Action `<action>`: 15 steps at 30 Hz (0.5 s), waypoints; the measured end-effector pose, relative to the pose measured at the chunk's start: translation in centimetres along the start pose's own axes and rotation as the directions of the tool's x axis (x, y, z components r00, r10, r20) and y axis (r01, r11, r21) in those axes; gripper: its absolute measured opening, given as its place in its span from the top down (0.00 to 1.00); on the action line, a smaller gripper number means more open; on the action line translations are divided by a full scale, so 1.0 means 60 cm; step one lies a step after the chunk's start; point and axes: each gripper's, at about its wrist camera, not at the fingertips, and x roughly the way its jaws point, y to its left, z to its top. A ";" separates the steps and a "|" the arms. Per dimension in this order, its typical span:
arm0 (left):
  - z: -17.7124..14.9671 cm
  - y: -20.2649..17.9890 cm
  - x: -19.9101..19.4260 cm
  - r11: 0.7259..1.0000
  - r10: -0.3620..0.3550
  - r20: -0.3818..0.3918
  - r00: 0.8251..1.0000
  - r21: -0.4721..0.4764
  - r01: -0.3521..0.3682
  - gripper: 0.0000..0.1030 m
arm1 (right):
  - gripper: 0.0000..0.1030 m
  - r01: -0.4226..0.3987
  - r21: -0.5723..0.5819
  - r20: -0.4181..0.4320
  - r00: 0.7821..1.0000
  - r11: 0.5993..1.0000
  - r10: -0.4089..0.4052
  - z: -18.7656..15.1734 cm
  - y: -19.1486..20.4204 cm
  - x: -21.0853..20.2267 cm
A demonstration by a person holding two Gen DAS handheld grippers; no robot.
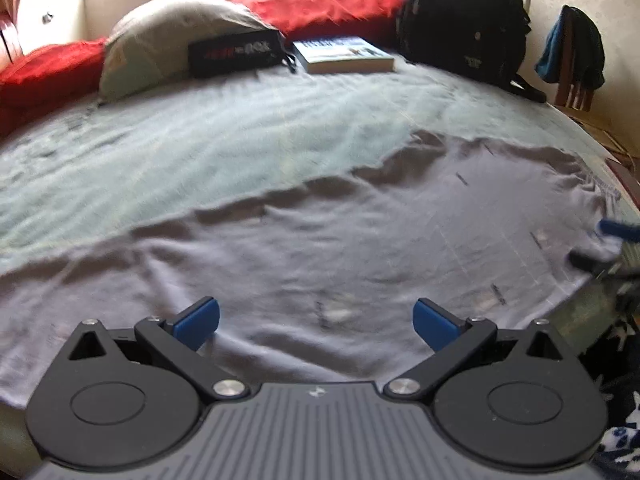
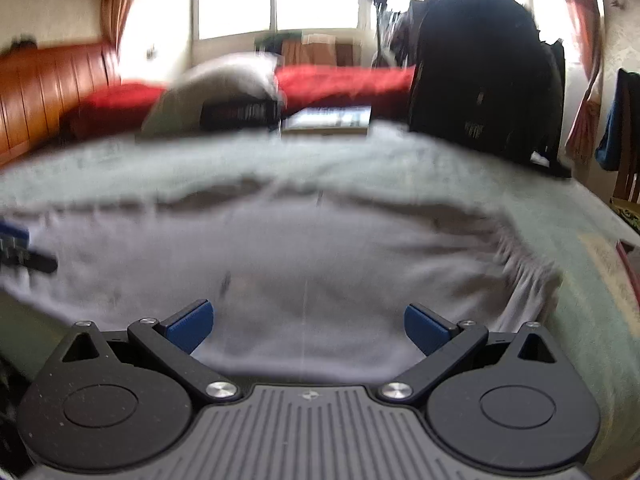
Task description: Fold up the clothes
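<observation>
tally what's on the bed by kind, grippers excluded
Garment, pale grey, spread flat: 1
Pillow: 1
Book: 1
Black pouch: 1
Black backpack: 1
Red bolster or blanket along the far edge: 1
Total: 6

bed sheet (image 1: 200, 152) mid-bed lies free; pillow (image 1: 160, 40), book (image 1: 344, 54), backpack (image 1: 464, 20) crowd the far edge.

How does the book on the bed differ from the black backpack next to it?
The book lies flat on the bed sheet, while the backpack stands upright against the red bedding at the far edge. The book is pale, with a blue and white cover and light page edges; the backpack is black all over. The book is low and thin; the backpack rises far above it. Both sit at the far end of the bed, clear of the grey garment.
</observation>
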 end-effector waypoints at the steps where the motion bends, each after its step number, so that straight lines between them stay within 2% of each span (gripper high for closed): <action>1: 0.003 0.007 0.000 1.000 0.012 0.007 1.000 -0.010 -0.012 0.01 | 0.00 0.005 0.011 0.019 1.000 1.000 -0.005 0.008 -0.007 0.000; 3: 0.006 0.022 0.006 0.999 0.008 0.009 1.000 -0.040 -0.007 0.01 | 0.00 0.024 0.029 0.020 0.999 0.999 -0.025 0.017 -0.020 0.010; 7: -0.010 0.044 0.029 0.995 0.010 -0.047 0.999 -0.098 -0.014 0.01 | 0.00 0.068 0.058 -0.021 0.998 0.996 -0.067 -0.003 -0.045 0.023; 10: -0.021 0.043 0.028 0.997 0.022 -0.037 0.999 -0.067 -0.024 0.01 | 0.00 0.102 0.078 -0.053 0.994 0.992 -0.098 -0.018 -0.063 0.033; 15: -0.009 0.032 0.021 0.998 0.034 -0.041 0.999 -0.053 -0.036 0.01 | 0.00 0.124 0.061 -0.087 0.989 0.990 -0.118 -0.017 -0.062 0.038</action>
